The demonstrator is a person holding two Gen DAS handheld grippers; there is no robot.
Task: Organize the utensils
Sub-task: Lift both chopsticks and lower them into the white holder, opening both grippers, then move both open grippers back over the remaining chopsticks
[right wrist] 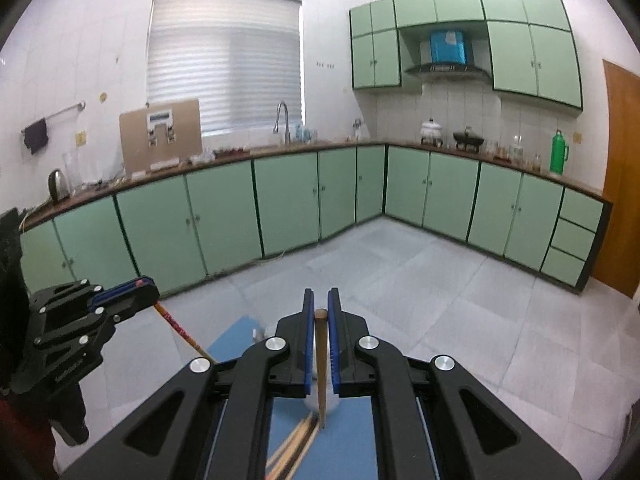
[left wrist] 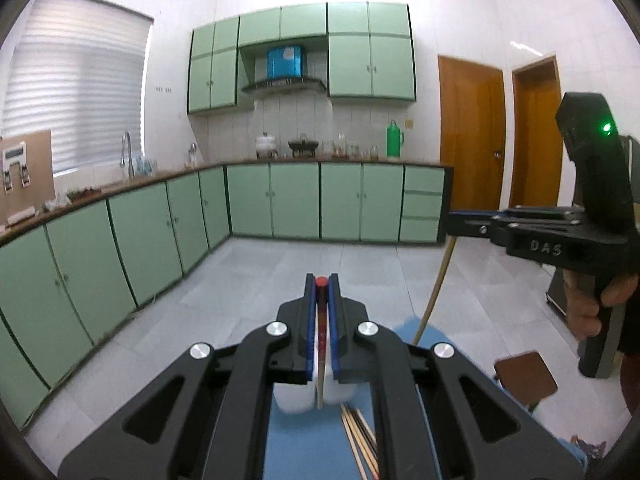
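- While the blue bench (left wrist: 304, 448) lies below, a white cup (left wrist: 296, 398) stands just beyond loose chopsticks (left wrist: 360, 436).
- Left tongs (left wrist: 321, 286) clamp a red-tipped chopstick (left wrist: 321, 320); right tongs (right wrist: 321, 304) clamp a plain chopstick (right wrist: 321, 360).
- Both look light, stiff, slippery; gripped near the top.

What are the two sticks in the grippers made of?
Probably wood or bamboo. The red-tipped chopstick in the left gripper looks painted dark red, paler below. The plain chopstick in the right gripper looks bare tan, unpainted.

green cabinets (left wrist: 296, 200) | wooden doors (left wrist: 472, 132) | window blind (right wrist: 224, 60) | green thermos (right wrist: 559, 152) | faucet (right wrist: 283, 120)
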